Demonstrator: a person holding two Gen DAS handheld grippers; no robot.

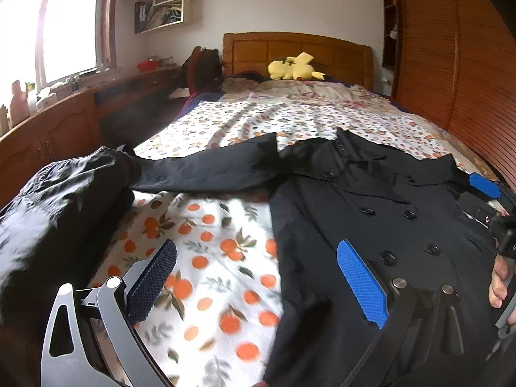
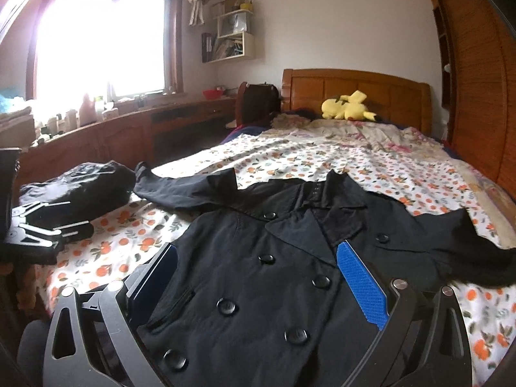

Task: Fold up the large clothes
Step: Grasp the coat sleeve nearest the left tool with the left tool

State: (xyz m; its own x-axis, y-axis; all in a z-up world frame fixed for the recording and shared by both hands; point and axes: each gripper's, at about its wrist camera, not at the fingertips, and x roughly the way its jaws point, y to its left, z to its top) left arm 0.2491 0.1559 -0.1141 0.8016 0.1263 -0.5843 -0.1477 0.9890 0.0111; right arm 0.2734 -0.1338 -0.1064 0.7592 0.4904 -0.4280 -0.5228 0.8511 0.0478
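A large black double-breasted coat (image 2: 258, 258) lies face up on the bed, collar toward the headboard, one sleeve (image 2: 180, 190) stretched to the left and the other to the right. It also shows in the left wrist view (image 1: 371, 200). My left gripper (image 1: 258, 280) is open, hovering over the sheet at the coat's left edge, holding nothing. My right gripper (image 2: 254, 283) is open above the coat's buttoned front, holding nothing. The right gripper also shows at the right edge of the left wrist view (image 1: 487, 193).
The bed has an orange-print sheet (image 1: 209, 258). A second black garment (image 1: 54, 213) is bunched at the left bed edge. A yellow plush toy (image 2: 348, 106) lies by the wooden headboard (image 2: 354, 87). A wooden wardrobe (image 2: 477, 80) stands at the right, a low cabinet (image 2: 129, 129) at the left.
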